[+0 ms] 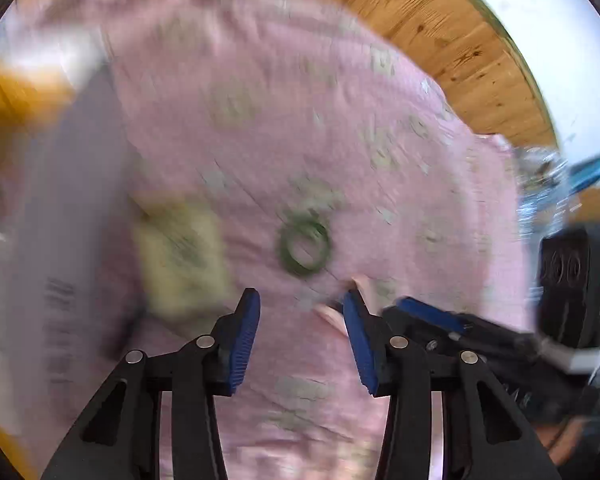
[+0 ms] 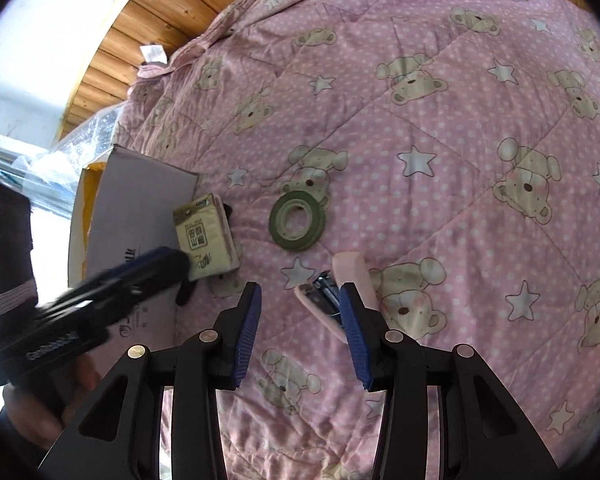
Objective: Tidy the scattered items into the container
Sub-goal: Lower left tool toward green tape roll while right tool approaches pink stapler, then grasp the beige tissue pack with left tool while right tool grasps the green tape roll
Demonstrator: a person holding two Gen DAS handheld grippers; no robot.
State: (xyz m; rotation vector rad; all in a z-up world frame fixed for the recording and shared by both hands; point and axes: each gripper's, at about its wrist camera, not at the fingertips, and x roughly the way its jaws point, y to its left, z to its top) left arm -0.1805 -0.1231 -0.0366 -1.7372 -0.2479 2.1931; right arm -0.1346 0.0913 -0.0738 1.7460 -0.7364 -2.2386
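In the right wrist view the right gripper hung with its jaws spread above the pink quilt, the pink comb-like item just beyond its right finger, probably lined up for a pick. The green tape roll lay at frame centre, the tissue pack left of it against the cardboard box, the likely container. The left gripper, blurred by motion, was also spread wide and empty.
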